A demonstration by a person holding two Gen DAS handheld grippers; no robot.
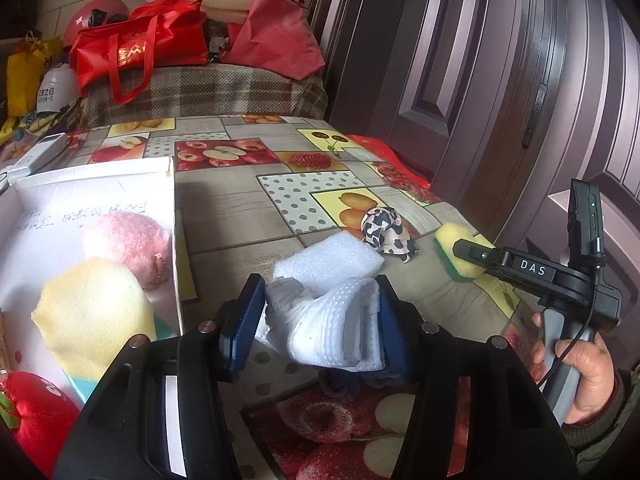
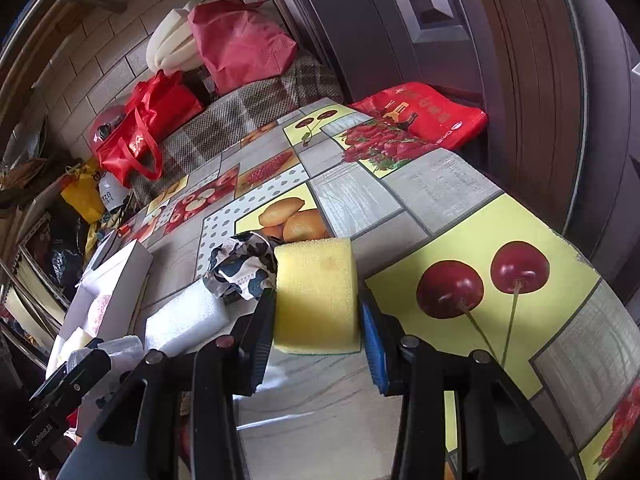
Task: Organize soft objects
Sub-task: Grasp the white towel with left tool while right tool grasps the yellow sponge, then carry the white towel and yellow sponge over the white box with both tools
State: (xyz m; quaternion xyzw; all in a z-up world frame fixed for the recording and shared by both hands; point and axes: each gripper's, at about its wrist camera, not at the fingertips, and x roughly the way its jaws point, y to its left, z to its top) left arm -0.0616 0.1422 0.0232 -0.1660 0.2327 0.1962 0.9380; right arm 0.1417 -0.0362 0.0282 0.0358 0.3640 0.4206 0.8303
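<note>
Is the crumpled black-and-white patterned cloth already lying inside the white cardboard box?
No, the crumpled black-and-white patterned cloth lies on the fruit-print tablecloth, outside the white cardboard box.

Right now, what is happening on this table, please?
A person is sorting soft things with two hand-held grippers. The left gripper is shut on a white cloth. The right gripper pinches a yellow sponge lying on the table. A white box already holds a pink puff and another sponge.
</note>
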